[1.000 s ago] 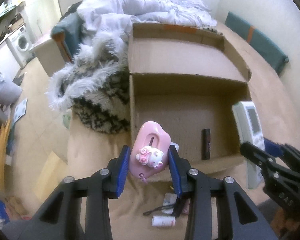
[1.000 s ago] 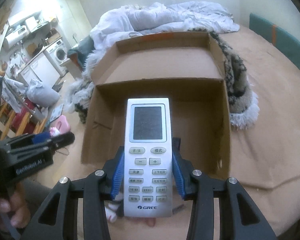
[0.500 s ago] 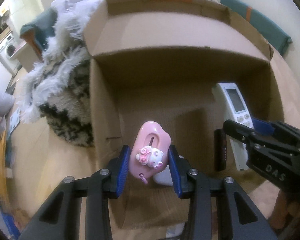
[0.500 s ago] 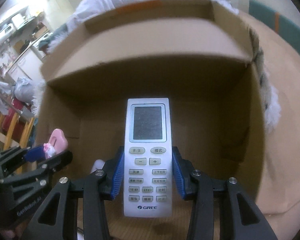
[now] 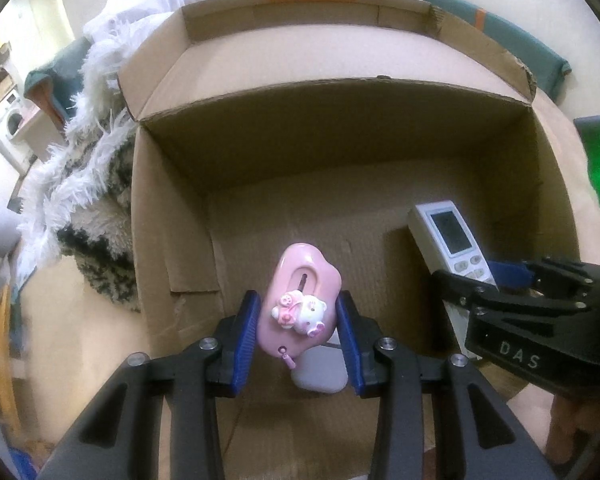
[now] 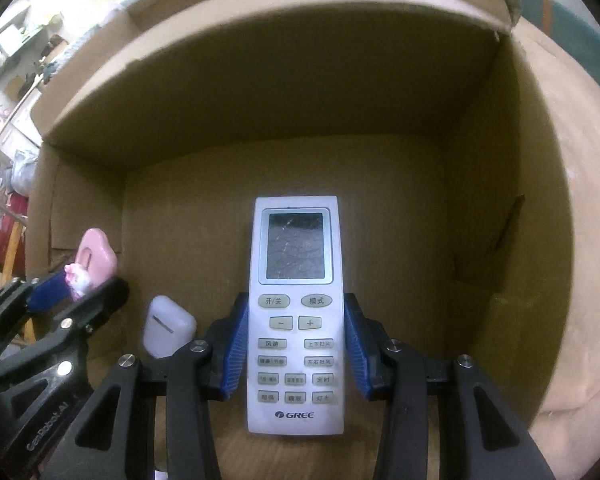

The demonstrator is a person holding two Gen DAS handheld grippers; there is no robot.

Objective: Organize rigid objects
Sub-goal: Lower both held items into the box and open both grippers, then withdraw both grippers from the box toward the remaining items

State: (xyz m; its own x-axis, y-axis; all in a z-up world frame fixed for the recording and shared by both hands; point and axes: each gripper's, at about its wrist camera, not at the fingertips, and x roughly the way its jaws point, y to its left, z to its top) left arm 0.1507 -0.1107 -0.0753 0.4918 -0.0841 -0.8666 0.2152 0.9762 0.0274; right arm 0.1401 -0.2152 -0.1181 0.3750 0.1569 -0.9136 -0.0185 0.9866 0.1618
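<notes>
Right tongs [image 6: 296, 354] clamped on white GREE remote [image 6: 296, 312], left tongs [image 5: 300, 338] marked GenRobot.AI gripping pink cat-figure case [image 5: 300, 304], both pitched down inside cardboard box [image 5: 172, 240], white earbud case [image 6: 168, 326] on its floor.

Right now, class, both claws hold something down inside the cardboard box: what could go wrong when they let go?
1. The pink case in the left claw hangs right above the white earbud case; dropped, it could land on it.
2. The remote in the right claw has a scratched-looking screen; a hard drop onto the box floor might worsen it.
</notes>
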